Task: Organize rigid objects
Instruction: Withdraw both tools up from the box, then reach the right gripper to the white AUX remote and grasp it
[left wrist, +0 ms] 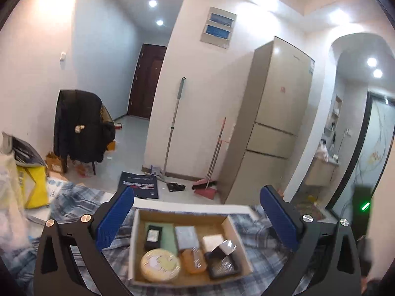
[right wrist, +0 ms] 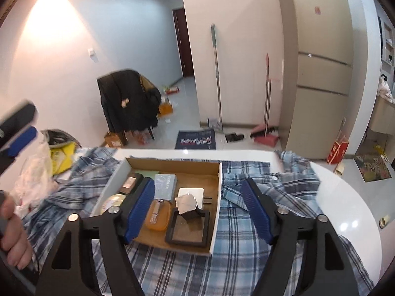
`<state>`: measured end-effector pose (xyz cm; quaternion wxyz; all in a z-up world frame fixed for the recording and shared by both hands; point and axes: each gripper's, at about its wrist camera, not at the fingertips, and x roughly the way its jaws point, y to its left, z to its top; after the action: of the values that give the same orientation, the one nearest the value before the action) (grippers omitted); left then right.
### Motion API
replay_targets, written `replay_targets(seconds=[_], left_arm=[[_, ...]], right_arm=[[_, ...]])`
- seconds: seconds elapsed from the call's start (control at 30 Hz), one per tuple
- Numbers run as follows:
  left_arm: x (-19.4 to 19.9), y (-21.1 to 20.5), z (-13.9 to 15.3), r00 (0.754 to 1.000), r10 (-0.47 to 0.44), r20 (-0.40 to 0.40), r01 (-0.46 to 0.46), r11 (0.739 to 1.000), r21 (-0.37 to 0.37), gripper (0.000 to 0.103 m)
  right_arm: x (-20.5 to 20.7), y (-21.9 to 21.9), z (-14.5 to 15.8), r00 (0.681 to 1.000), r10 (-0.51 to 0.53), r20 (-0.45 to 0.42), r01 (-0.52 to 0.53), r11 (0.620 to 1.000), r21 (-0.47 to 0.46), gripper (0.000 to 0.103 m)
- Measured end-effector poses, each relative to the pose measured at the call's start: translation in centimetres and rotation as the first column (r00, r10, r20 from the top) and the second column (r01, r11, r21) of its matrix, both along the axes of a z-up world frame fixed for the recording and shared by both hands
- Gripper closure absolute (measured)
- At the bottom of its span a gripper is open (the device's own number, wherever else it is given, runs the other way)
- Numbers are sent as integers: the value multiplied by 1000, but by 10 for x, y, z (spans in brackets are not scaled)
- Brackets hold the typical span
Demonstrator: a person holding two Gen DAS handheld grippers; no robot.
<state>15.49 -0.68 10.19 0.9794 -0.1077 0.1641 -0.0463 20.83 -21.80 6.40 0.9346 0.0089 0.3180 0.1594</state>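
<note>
A shallow cardboard box [left wrist: 232,231] [right wrist: 217,197] lies on a blue plaid cloth. In it lie a round yellow tin [left wrist: 160,264], an orange soap bar [left wrist: 194,260] [right wrist: 158,215], a black frame [left wrist: 222,265] [right wrist: 187,231], a white plug adapter [left wrist: 213,243] [right wrist: 191,193], a crumpled silver piece [right wrist: 186,203], a pale blue packet [left wrist: 186,236] [right wrist: 166,185] and a small dark box [left wrist: 153,235] [right wrist: 130,182]. My left gripper [left wrist: 196,218] is open and empty above the box. My right gripper [right wrist: 197,209] is open and empty over the box's right part.
The plaid cloth [right wrist: 246,259] covers a white round table [right wrist: 345,212]. Plastic bags and a yellow bag [left wrist: 34,187] sit at the table's left. Behind stand a chair with a black coat [left wrist: 79,128], a fridge [left wrist: 271,123], a mop and a broom with dustpan [left wrist: 207,187].
</note>
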Motion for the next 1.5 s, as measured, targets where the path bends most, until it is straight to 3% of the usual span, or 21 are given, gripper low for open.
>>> replay_targets(seconds=[0.17,0.37,0.6,0.77,0.97,1.1,1.2,1.33,1.43,1.5], left_arm=[[-41,10,-7,1000,26,3,-27,997,71,0],[-74,12,-26,998,-23,-60,29,995,92,0],[-83,3,-64,978,-77,-193,105,984,143,0],[-84,0,-84,959,-114,-260,151,980,128,0],[-83,-6,-96,945,-135,-297,186,971,150,0],[-86,-6,-101,942,-120,-314,178,970,164,0],[-88,-9,-111,925,-110,-364,194,960,200,1],[-85,-9,-133,882,-95,-461,225,945,236,24],[-80,-6,-142,874,-54,-483,206,941,268,46],[-76,0,-143,866,-65,-496,207,949,238,52]], right_arm=[[-39,-10,5,1000,28,11,-28,999,28,27],[-75,-17,-1,999,49,2,-49,998,32,27],[-101,-22,-20,997,64,-40,-63,998,29,27],[-107,-26,-41,993,66,-101,-65,998,11,27],[-108,-30,-67,986,59,-153,-64,997,-34,27],[-107,-22,-83,971,99,-215,-112,992,-51,27],[-109,-8,-100,948,157,-277,-185,980,-76,27],[-114,13,-117,918,222,-329,-270,957,-109,27],[-115,27,-121,904,256,-342,-316,939,-132,27],[-116,39,-123,888,291,-355,-363,919,-156,27]])
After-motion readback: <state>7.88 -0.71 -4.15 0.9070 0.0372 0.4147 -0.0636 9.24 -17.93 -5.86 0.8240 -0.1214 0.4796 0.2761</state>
